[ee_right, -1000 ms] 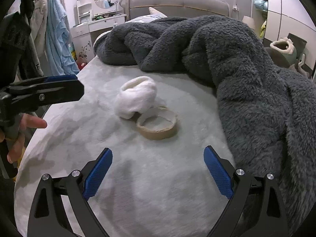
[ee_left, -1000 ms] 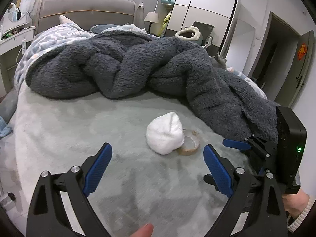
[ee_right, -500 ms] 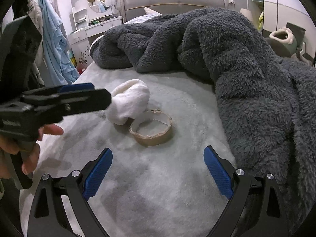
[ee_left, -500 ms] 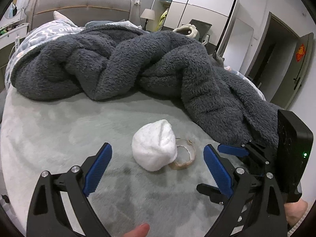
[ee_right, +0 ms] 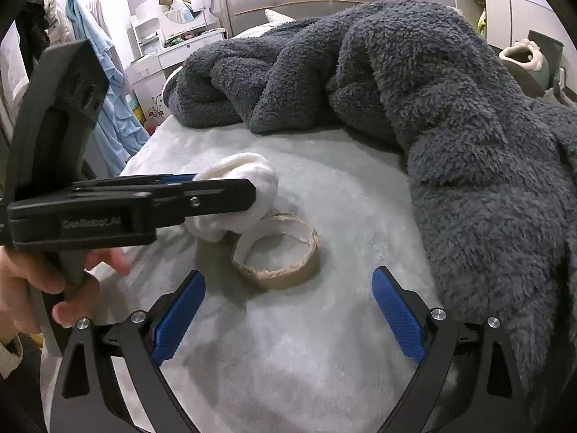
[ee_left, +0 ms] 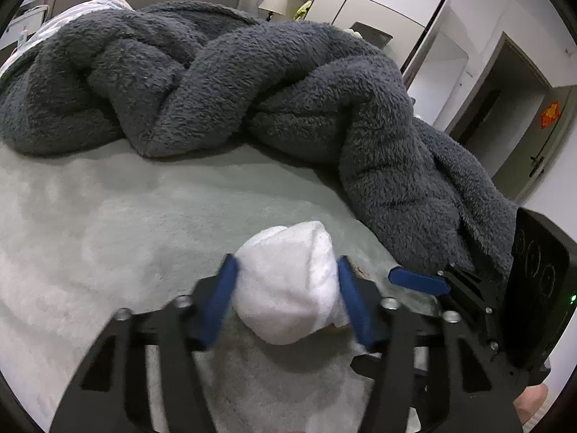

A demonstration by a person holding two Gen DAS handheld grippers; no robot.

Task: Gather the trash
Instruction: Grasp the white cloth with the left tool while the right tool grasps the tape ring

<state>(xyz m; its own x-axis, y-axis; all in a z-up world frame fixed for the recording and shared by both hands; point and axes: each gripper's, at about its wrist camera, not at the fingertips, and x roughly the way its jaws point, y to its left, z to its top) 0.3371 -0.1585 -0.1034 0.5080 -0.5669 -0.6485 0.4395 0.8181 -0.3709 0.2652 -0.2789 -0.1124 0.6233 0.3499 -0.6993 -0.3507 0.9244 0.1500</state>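
Observation:
A white crumpled wad (ee_left: 288,288) lies on the pale grey bed cover (ee_left: 108,234). My left gripper (ee_left: 286,265) straddles it and its jaws are closing, with both blue pads touching the wad's sides. In the right wrist view the wad (ee_right: 252,169) leans against an empty cardboard tape ring (ee_right: 276,252), and the left gripper (ee_right: 249,191) reaches it from the left. My right gripper (ee_right: 288,278) stands open just short of the ring, with nothing between its fingers. In the left wrist view the ring is almost hidden behind the wad.
A thick dark grey fleece blanket (ee_right: 450,126) is heaped across the back and right of the bed, close to the ring. A person's hand (ee_right: 29,281) holds the left gripper's handle. A dresser with a mirror (ee_right: 180,18) and hanging clothes stand at the left.
My left gripper has moved forward and down over the white wad, and its jaws have come in from wide open onto the wad's sides. The right gripper has edged closer to the ring.

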